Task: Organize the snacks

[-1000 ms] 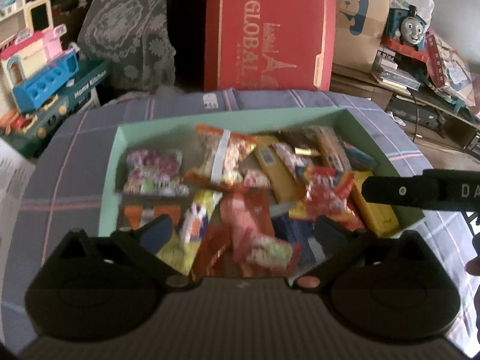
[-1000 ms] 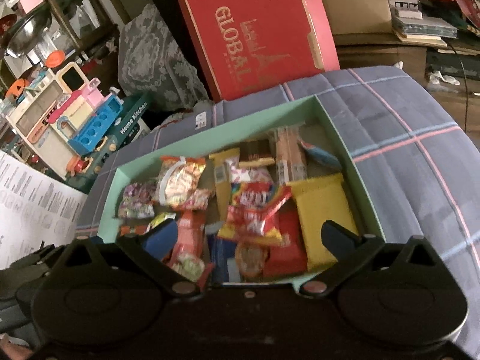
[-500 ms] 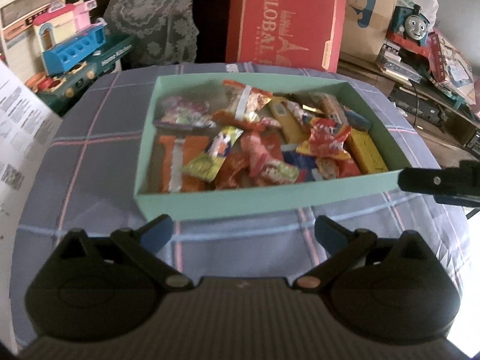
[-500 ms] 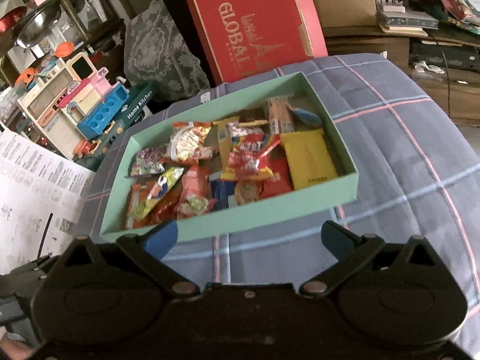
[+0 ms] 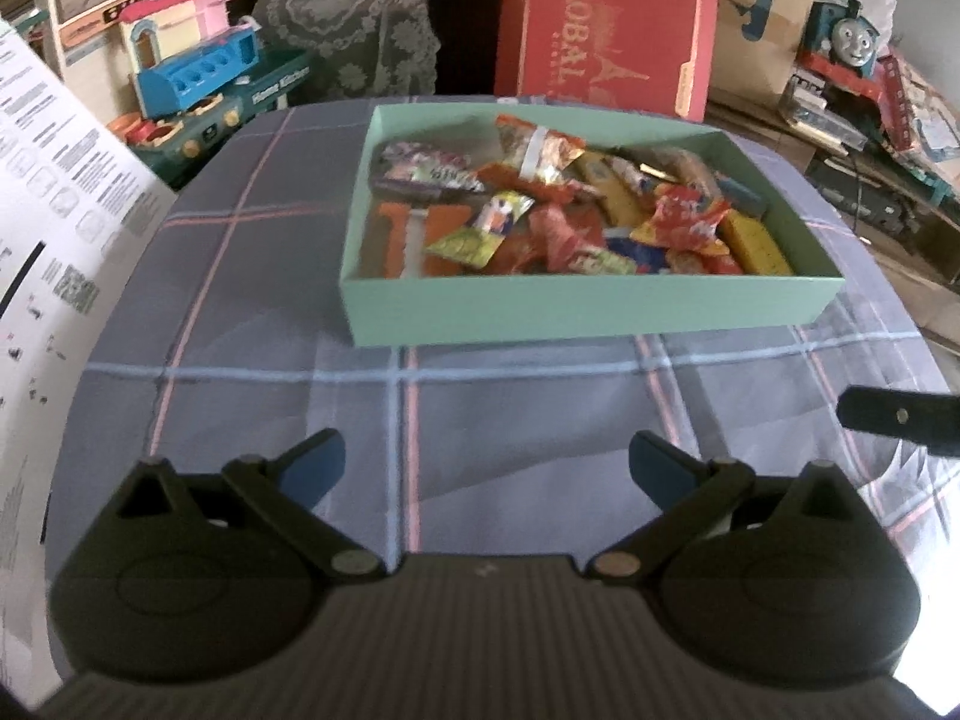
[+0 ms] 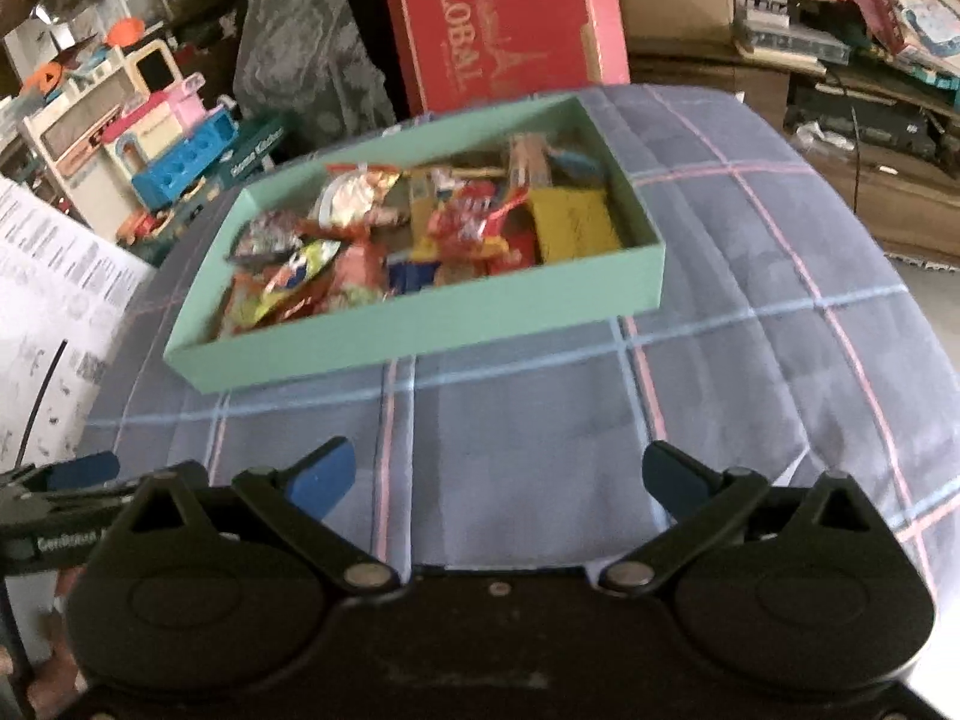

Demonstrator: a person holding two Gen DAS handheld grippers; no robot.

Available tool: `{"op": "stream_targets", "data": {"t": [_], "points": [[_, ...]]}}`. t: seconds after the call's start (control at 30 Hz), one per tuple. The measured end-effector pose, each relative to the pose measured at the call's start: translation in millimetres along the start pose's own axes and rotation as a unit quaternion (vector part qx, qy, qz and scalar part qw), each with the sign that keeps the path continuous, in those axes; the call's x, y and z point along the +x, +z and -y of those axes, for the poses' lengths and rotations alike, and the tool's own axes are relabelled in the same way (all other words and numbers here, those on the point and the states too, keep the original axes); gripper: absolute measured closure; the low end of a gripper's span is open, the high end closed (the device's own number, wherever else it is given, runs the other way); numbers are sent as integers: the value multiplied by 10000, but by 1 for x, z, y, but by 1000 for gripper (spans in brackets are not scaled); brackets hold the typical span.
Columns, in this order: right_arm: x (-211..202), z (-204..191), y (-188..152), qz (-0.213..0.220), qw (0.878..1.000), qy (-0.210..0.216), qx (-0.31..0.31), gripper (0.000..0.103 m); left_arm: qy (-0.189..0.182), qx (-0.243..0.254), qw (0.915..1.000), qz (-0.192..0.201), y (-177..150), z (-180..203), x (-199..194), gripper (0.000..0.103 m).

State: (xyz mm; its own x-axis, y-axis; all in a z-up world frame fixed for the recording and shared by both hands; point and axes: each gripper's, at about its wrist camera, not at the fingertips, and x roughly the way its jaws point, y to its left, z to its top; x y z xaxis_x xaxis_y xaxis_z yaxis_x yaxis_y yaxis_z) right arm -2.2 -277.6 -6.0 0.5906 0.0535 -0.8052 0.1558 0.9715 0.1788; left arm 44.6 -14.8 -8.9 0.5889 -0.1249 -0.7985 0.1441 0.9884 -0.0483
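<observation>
Both of my hand-held grippers have pulled back from the box since a second ago, so now the checked cloth on the desk fills the near part of both views. Far from me sits the green box, with all the snacks piled inside in a messy heap. No snack lies outside it, so I think the sorting is mostly done. My left hand-held gripper is wide apart and empty. My right hand-held gripper is wide and empty too.
</observation>
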Motion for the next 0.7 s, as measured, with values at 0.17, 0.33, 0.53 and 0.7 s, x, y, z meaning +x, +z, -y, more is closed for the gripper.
{"op": "stream_targets", "data": {"t": [0.17,0.33,0.53,0.7], "points": [[3,0,-9,-166,9999,-26,24,0,93,-88,9999,-17,-2,-5,1,0],[7,0,-13,-300,9995,-70,29,0,155,-88,9998,-10,0,-6,3,0],[11,0,-12,-410,9991,-114,5,0,154,-96,9998,-78,1,-7,7,0],[12,-1,-7,-404,9991,-152,-5,0,168,-135,9998,-55,4,-9,8,0]]}}
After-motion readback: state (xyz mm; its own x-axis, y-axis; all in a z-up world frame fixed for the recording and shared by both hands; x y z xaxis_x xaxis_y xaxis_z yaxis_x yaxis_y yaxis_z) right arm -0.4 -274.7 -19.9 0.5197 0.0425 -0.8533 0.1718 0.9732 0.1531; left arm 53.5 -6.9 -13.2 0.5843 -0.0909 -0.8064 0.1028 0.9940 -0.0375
